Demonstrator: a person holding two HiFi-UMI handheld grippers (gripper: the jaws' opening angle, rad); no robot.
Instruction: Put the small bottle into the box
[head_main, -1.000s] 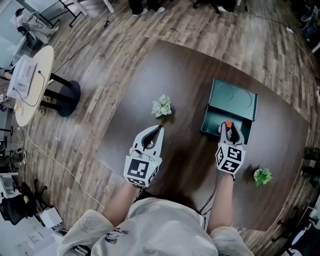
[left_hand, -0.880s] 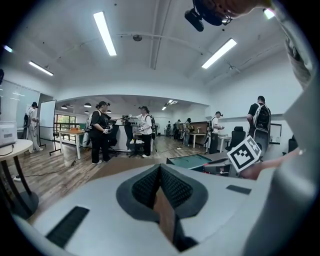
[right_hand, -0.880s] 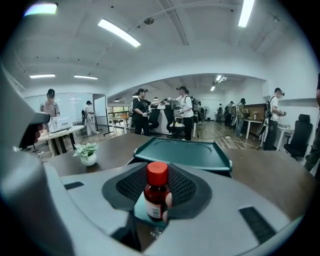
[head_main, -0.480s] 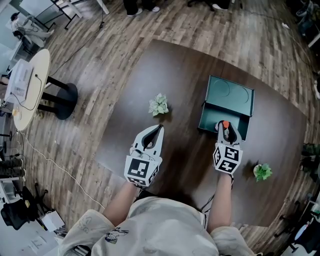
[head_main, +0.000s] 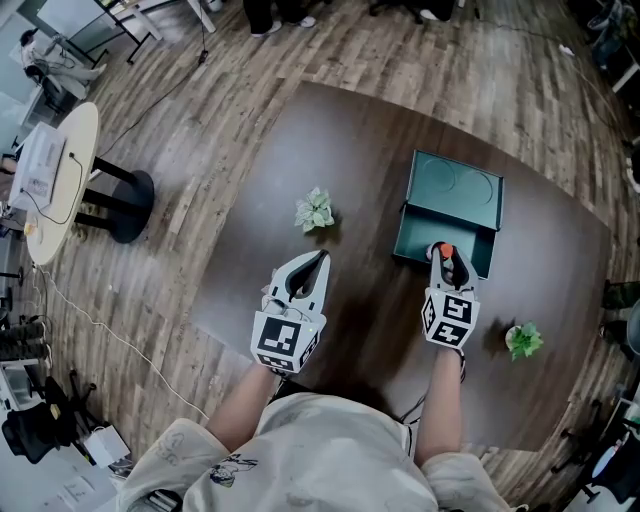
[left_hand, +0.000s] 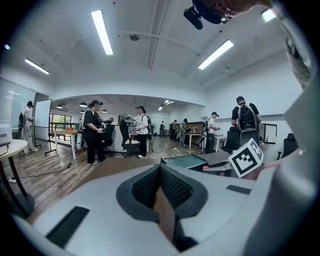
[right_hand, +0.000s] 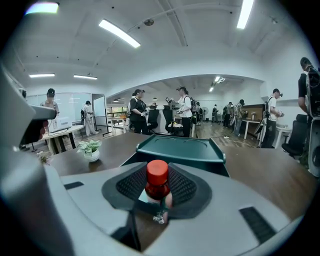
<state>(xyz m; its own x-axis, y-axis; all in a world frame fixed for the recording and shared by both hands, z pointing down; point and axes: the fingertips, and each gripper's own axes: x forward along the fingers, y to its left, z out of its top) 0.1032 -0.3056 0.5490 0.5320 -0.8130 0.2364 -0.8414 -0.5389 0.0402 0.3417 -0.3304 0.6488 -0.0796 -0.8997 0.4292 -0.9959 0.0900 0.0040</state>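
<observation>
Left gripper (head_main: 318, 262): well left of the teal box (head_main: 418, 232), pointing away from the person, jaws pressed together, nothing between them. Right gripper (head_main: 448, 262): tips at the box's near edge, jaws pinching the small bottle (head_main: 446, 250) upright, red cap on top. Count: 2 grippers, 1 bottle, 1 box, 2 potted plants. Left plant (head_main: 316, 210) left of the box, right plant (head_main: 523, 341) right of it, nearer the person.

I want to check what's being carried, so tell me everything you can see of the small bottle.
The small bottle has a round red cap over a dark reddish body, glossy like plastic or glass; its lower part is hidden. It stands upright, clamped between the dark ribbed pads of the right claw, held over the near edge of the green box, whose lid is open. Nothing else visibly touches it.
</observation>
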